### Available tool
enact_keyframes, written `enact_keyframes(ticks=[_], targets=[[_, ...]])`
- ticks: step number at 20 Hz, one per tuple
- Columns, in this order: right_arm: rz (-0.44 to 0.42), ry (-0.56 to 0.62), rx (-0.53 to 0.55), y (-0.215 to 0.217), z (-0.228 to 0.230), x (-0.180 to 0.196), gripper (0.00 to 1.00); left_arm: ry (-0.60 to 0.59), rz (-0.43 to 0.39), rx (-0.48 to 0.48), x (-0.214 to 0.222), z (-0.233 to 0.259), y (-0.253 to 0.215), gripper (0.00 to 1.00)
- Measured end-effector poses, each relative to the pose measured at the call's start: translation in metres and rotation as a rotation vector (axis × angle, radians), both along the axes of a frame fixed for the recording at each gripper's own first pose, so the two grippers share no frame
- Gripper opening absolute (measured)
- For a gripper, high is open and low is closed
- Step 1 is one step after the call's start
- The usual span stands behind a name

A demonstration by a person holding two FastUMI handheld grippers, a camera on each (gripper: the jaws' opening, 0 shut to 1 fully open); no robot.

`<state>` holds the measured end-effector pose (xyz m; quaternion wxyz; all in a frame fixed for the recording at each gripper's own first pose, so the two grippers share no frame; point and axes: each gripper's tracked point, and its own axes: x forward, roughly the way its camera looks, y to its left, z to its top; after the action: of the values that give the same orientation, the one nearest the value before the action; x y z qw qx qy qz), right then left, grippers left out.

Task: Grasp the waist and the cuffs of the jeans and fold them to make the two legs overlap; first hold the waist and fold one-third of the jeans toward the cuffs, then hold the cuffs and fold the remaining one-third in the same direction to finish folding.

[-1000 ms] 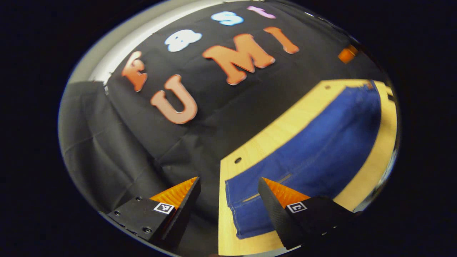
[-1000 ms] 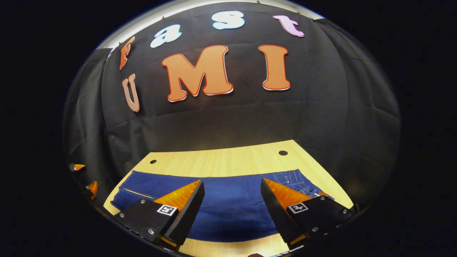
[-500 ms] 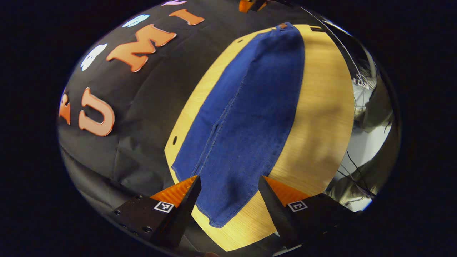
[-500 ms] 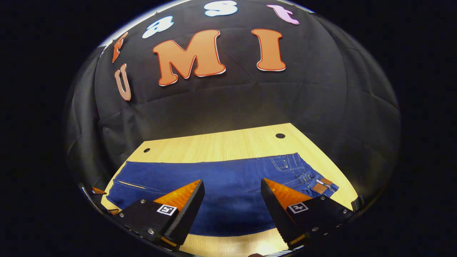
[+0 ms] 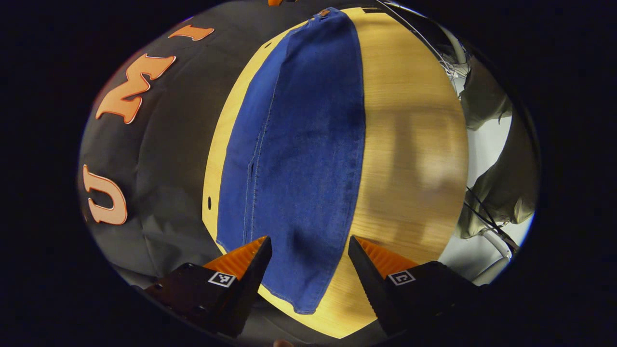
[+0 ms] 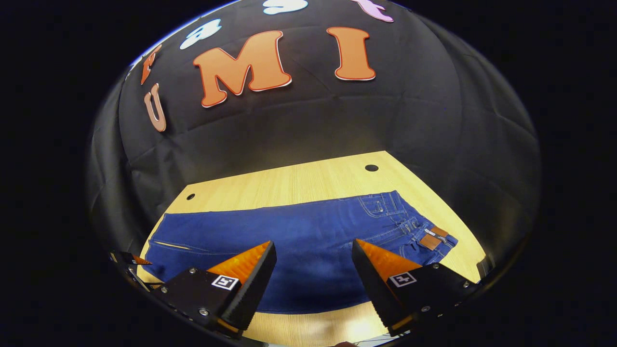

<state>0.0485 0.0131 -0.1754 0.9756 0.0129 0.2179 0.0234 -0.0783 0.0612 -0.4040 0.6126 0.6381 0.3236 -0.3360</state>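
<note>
jeans (image 6: 308,241) lie flat on table (image 6: 299,183); brown waist patch (image 6: 429,238) unreadable. left gripper (image 5: 308,250) and right gripper (image 6: 313,253): jaws spread, grasping nothing.

No legible text, brand, number or sign found on any item in the two views.

Left gripper view: each finger carries a small square black-and-white coded marker (image 5: 221,279), lower centre of the frame; a pattern only, no characters.

Right gripper view: the same kind of marker (image 6: 225,283) sits on each finger, lower centre, again without characters. At the waist of the jeans (image 6: 299,241), right of centre, a small brown patch (image 6: 428,240) is sewn on; any wording on it is too small to make out. A second brown spot at the far end of the jeans in the left gripper view is likewise unreadable.
</note>
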Motion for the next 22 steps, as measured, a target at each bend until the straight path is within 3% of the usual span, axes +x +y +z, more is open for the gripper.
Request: enact_keyframes(ticks=[2,8,10,11,13,15,16,19,22], targets=[[0.001,-0.004,-0.003,-0.001,0.003,0.000,0.98,-0.013,0.006,0.004,0.009,-0.002,-0.001,0.94],[0.014,-0.003,-0.002,0.008,0.006,0.003,0.97,-0.065,-0.020,0.041,0.048,-0.010,-0.006,0.94],[0.019,-0.001,-0.005,0.010,0.007,0.002,0.98,-0.041,-0.014,0.042,0.054,-0.015,-0.008,0.88],[0.021,0.000,-0.005,0.012,0.008,0.001,0.97,-0.022,-0.008,0.029,0.056,-0.024,-0.010,0.77],[0.025,0.000,-0.008,0.015,0.007,0.000,0.98,-0.067,-0.022,0.029,0.060,-0.031,-0.011,0.41],[0.033,-0.004,-0.024,0.014,0.008,0.000,0.98,-0.122,-0.101,0.078,0.065,-0.031,-0.015,0.05],[0.038,-0.015,-0.047,0.011,0.011,-0.001,0.98,-0.115,-0.111,0.075,0.063,-0.031,-0.014,0.05],[0.064,-0.070,-0.167,-0.005,0.024,0.002,0.98,-0.024,-0.006,-0.003,0.058,-0.039,-0.008,0.05],[0.111,-0.125,-0.389,-0.035,0.041,-0.002,0.98,-0.022,0.001,0.013,0.055,-0.030,-0.011,0.05]])
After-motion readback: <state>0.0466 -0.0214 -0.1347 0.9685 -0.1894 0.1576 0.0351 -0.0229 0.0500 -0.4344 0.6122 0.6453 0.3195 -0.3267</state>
